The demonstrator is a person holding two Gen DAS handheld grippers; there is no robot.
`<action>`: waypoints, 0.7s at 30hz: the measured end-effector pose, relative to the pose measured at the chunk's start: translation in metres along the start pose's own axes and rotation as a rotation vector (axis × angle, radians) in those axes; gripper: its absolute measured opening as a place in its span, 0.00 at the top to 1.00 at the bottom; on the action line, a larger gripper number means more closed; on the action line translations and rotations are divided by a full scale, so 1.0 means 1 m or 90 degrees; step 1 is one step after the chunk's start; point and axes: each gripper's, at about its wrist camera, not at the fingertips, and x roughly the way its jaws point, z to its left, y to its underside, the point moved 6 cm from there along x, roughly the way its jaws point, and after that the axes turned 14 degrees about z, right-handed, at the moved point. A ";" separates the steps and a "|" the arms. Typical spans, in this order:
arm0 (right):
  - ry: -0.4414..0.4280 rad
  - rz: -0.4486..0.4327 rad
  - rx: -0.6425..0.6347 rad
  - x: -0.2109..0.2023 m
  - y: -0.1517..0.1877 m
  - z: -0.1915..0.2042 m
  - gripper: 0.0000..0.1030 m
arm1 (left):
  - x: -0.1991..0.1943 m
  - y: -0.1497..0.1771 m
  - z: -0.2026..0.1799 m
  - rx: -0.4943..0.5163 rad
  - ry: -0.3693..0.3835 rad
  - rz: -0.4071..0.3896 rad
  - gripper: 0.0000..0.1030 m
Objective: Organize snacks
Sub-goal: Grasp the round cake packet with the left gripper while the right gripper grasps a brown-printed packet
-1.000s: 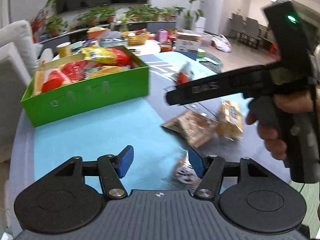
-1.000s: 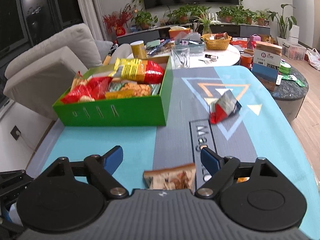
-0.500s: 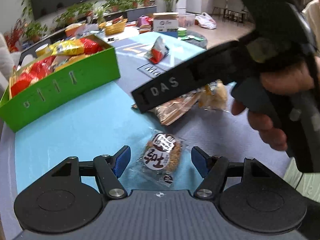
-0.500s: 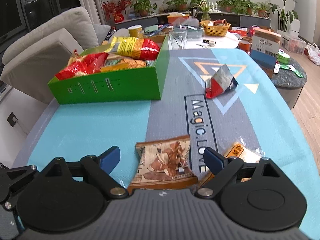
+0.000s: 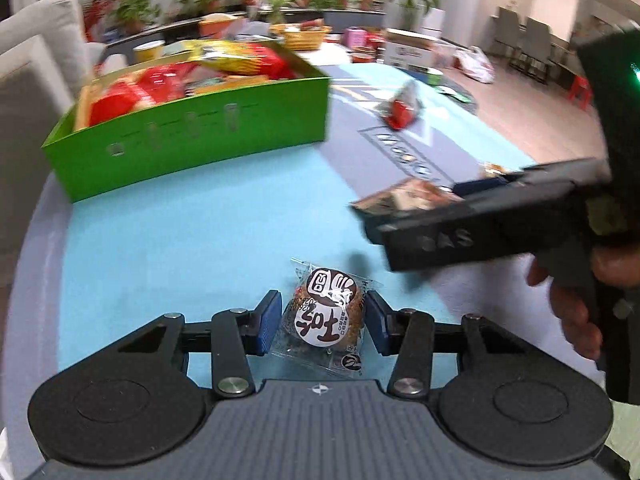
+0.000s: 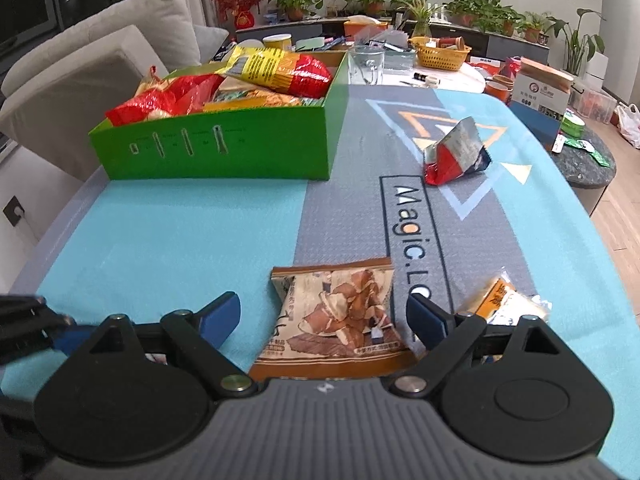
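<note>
Two grippers over snack packets on blue mat.

L gripper (image 5: 322, 322): jaws closing round clear-wrapped round cake (image 5: 326, 318), pads at wrapper edges, contact w/ pads not certain. R gripper (image 6: 324, 318): jaws apart, straddling brown chip packet (image 6: 340, 316) flat on mat (image 6: 168, 240), pads clear of it. Orange packet (image 6: 500, 300) just right of R pad. Green box (image 6: 224, 148) of snacks at far left; red-silver pouch (image 6: 456, 154) well apart.

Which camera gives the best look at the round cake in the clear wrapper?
The left wrist view. The round cake lies on the table mat, sharp and whole, between the closing jaws of the left gripper, whose pads do not yet press it. In the right wrist view only a sliver shows behind that camera's own linkage, too hidden to read.
</note>
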 end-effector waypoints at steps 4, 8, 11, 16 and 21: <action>-0.002 0.009 -0.002 0.003 0.000 0.004 0.53 | -0.001 0.000 0.016 -0.031 -0.018 -0.005 0.59; -0.006 -0.003 0.015 0.000 0.000 0.003 0.54 | -0.003 0.002 0.027 -0.050 -0.024 -0.009 0.59; -0.025 -0.007 0.031 -0.003 -0.002 0.004 0.54 | -0.005 0.003 0.031 -0.054 -0.034 -0.014 0.59; -0.029 -0.026 0.027 -0.011 -0.005 0.010 0.54 | -0.009 0.000 0.034 -0.062 -0.032 -0.024 0.61; -0.042 -0.045 0.022 -0.020 -0.010 0.017 0.54 | -0.013 -0.003 0.036 -0.062 -0.035 -0.040 0.64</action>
